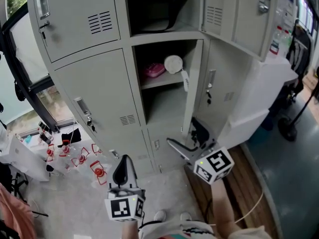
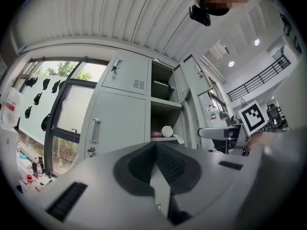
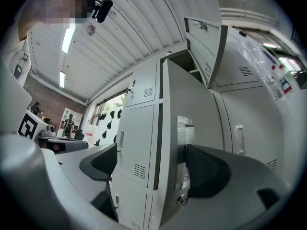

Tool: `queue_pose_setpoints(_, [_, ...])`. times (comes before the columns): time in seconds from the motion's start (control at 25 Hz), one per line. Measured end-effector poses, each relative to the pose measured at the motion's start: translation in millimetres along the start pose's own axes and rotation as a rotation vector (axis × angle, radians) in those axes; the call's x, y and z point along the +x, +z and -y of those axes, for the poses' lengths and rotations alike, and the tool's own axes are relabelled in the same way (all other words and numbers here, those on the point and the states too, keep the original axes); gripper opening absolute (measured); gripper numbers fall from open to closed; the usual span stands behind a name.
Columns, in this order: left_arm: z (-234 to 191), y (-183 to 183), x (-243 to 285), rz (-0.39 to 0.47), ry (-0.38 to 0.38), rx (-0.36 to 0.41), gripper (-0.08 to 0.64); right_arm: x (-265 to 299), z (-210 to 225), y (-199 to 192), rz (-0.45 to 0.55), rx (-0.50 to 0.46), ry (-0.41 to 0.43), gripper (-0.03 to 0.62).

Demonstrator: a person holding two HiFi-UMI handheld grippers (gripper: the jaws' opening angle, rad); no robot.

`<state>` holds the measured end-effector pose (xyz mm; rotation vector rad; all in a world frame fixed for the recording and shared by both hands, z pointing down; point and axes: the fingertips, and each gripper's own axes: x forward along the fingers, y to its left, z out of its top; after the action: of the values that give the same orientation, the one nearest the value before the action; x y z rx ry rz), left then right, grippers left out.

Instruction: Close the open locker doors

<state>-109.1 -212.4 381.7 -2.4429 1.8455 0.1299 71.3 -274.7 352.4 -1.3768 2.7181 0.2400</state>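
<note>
While its jaws gape, right tongs (image 3: pixel 152 162) face door (image 3: pixel 184 95).

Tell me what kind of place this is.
Probably a locker corner in a workshop or lab: a bank of grey metal lockers, a large window beside it, and a corrugated ceiling.

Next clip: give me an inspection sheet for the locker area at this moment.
Surface: grey floor below the lockers.
Job's things: middle locker door and upper locker door both stand open.
Clutter: pink item and white round item on the open shelf; red-framed items on the floor, left.
Grippers: left gripper fingers together, empty; right gripper fingers apart, near the middle door's edge.
Cables: thin pale cable, right.
Surroundings: window, left.
</note>
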Motion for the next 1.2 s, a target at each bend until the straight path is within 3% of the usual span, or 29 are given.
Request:
queue_pose_setpoints(0.12, [-7, -2, -1, -0.004, 0.011, 0.001, 0.005, 6, 1, 1, 0.009, 0.017, 0.005, 0.446])
queue_pose_setpoints(0.2, [-12, -3, -1, -0.007, 0.017, 0.0, 0.005, 8, 7, 0, 0.015, 0.043, -0.025, 0.399])
queue_pose_setpoints(0.28, [-15, -4, -1, -0.01, 0.022, -0.003, 0.005, 6, 21, -1, 0.027, 0.104, -0.071, 0.2])
queue_pose_setpoints(0.32, [-17, -5, -1, -0.013, 0.024, -0.004, 0.005, 5, 27, -2, 0.033, 0.14, -0.077, 0.142])
queue_pose_setpoints(0.44, [-22, -8, -1, -0.02, 0.033, -0.005, 0.005, 5, 30, -2, 0.039, 0.181, -0.058, 0.132])
queue_pose_setpoints(1.2, [-56, -14, -1, -0.019, 0.11, -0.024, 0.005, 56, 13, -6, 0.01, 0.117, -0.032, 0.118])
